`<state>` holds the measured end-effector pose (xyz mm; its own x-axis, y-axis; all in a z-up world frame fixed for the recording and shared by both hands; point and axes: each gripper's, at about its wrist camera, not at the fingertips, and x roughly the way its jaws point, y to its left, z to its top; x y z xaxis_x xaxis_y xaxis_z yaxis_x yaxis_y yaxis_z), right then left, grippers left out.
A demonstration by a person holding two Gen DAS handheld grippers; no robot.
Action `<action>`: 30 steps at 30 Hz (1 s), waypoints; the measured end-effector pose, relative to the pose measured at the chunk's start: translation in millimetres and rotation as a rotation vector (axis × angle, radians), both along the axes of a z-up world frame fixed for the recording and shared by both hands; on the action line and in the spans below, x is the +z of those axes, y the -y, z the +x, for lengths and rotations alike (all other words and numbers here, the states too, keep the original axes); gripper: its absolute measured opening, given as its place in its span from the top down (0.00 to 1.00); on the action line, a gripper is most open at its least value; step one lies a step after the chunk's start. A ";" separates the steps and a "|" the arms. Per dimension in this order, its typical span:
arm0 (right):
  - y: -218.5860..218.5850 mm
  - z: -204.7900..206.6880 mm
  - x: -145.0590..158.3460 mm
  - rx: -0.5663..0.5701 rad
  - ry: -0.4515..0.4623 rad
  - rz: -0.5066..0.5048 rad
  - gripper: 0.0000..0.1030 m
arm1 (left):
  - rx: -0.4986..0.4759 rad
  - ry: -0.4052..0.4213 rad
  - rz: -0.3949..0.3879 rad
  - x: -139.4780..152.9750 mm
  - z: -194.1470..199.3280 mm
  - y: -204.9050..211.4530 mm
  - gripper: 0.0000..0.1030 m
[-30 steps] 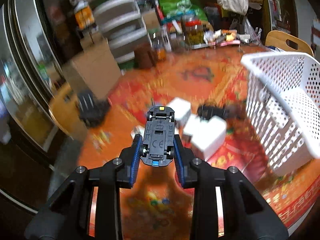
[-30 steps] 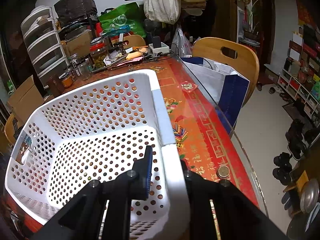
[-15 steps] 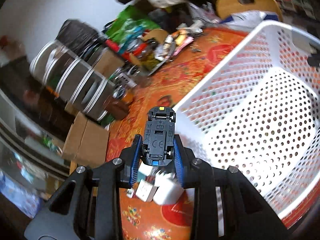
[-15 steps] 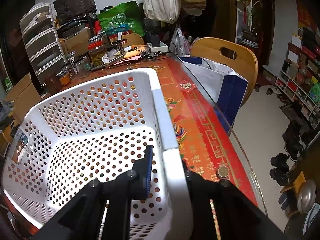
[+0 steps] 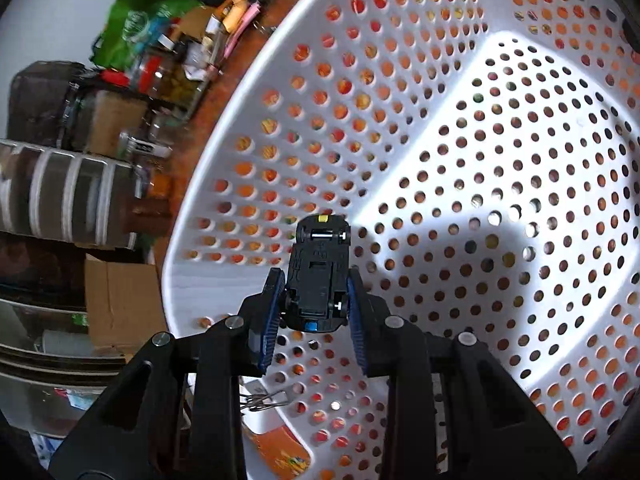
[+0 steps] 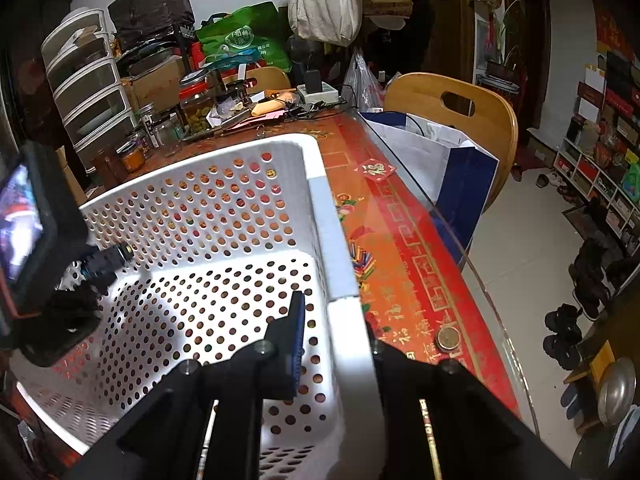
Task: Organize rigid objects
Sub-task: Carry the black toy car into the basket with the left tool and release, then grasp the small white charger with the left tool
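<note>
Left wrist view: left tool (image 5: 316,300) pinches toy car (image 5: 318,276) over white basket (image 5: 460,160).

You only get the underside of the toy car (image 5: 318,276) in the left wrist view, so its top and body colour are hidden, and its sides are covered by the blue pads (image 5: 273,312). The white basket (image 5: 460,168) runs off the top, right and bottom edges there, so you can't see its far rim. In the right wrist view the right gripper (image 6: 336,340) has one finger tucked behind the basket wall (image 6: 344,280), only the inner pad (image 6: 297,332) shows. The left gripper (image 6: 100,264) is cut off at the left edge, mostly just its camera body (image 6: 36,248), and its little screen is too blurry to read.
</note>
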<state>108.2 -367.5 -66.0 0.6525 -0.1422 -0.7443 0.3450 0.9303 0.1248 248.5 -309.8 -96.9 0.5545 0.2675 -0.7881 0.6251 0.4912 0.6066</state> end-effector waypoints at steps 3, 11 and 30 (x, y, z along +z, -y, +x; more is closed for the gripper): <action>0.7 -0.5 -0.1 0.000 0.000 0.005 0.88 | 0.001 -0.015 0.022 -7.6 2.6 -1.1 0.72; 1.5 0.9 -0.2 -0.007 -0.013 0.002 0.89 | -0.067 -0.007 0.000 -3.3 -6.5 -8.7 0.16; 1.2 0.9 0.4 -0.012 -0.025 -0.003 0.89 | 0.695 0.150 -0.679 27.0 39.3 -390.6 0.06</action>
